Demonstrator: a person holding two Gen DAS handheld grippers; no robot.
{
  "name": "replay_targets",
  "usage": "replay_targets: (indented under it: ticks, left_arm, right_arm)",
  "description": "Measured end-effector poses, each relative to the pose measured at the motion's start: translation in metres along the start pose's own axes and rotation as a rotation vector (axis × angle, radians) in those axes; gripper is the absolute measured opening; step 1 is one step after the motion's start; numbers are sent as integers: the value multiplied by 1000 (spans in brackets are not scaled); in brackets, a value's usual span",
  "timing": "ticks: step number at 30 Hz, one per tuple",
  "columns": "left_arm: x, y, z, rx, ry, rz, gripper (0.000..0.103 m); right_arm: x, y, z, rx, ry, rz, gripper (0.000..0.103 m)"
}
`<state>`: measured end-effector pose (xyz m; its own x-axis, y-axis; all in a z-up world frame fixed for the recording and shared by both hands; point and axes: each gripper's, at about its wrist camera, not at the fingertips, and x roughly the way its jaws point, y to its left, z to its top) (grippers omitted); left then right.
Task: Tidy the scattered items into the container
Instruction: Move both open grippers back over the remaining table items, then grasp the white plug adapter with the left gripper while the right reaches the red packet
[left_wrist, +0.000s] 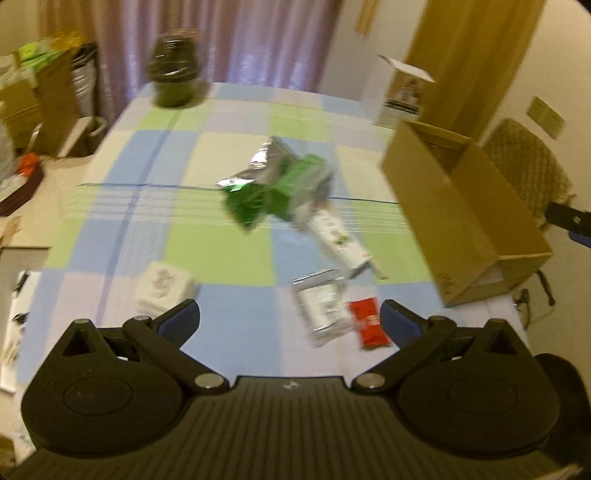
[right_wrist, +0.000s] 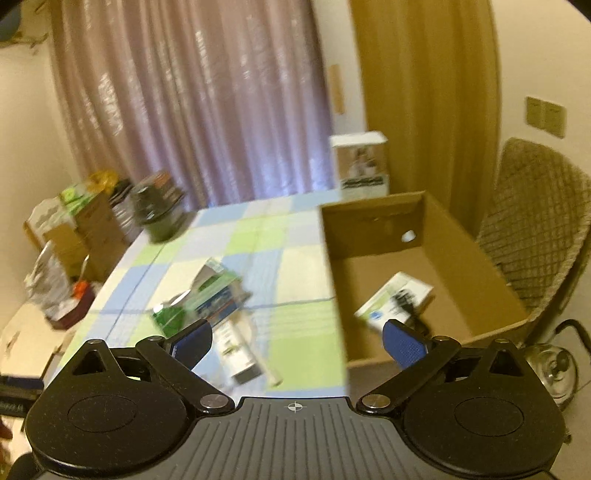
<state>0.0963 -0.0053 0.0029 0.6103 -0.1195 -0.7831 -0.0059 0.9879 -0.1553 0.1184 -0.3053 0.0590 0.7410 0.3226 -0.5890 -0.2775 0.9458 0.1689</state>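
An open cardboard box (left_wrist: 461, 210) stands at the table's right edge; it also shows in the right wrist view (right_wrist: 373, 225) with a white-and-green packet (right_wrist: 395, 299) lying inside. Scattered on the checked cloth are a green-and-silver pile of packets (left_wrist: 280, 184), a long white box (left_wrist: 336, 236), a silver pouch (left_wrist: 321, 306), a red sachet (left_wrist: 367, 323) and a white tissue pack (left_wrist: 162, 286). My left gripper (left_wrist: 290, 321) is open and empty above the near table edge. My right gripper (right_wrist: 297, 341) is open and empty, just left of the box's near corner.
A dark jar (left_wrist: 173, 70) stands at the table's far left corner. A white carton (right_wrist: 360, 162) stands behind the box. A wicker chair (right_wrist: 535, 229) sits right of the box. Stacked boxes and clutter (left_wrist: 33, 92) line the left side.
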Motion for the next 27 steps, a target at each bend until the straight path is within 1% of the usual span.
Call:
replay_targets:
  ticks: [4,9,20,27]
  left_arm:
    - [-8,22,-5,-9,-7,47,102]
    - [-14,38,-10,6,-11,69,102]
    - [-11,65,-18,-14,10,78,102]
    - [4,76,-16,13,33,88,102]
  right_arm:
    - [6,23,-16,-28,44,40,103]
    - [11,39,-36,-58,98,62,103]
    - [26,53,-66,-91,195,78,103]
    - [45,59,-76,-128,235,84,103]
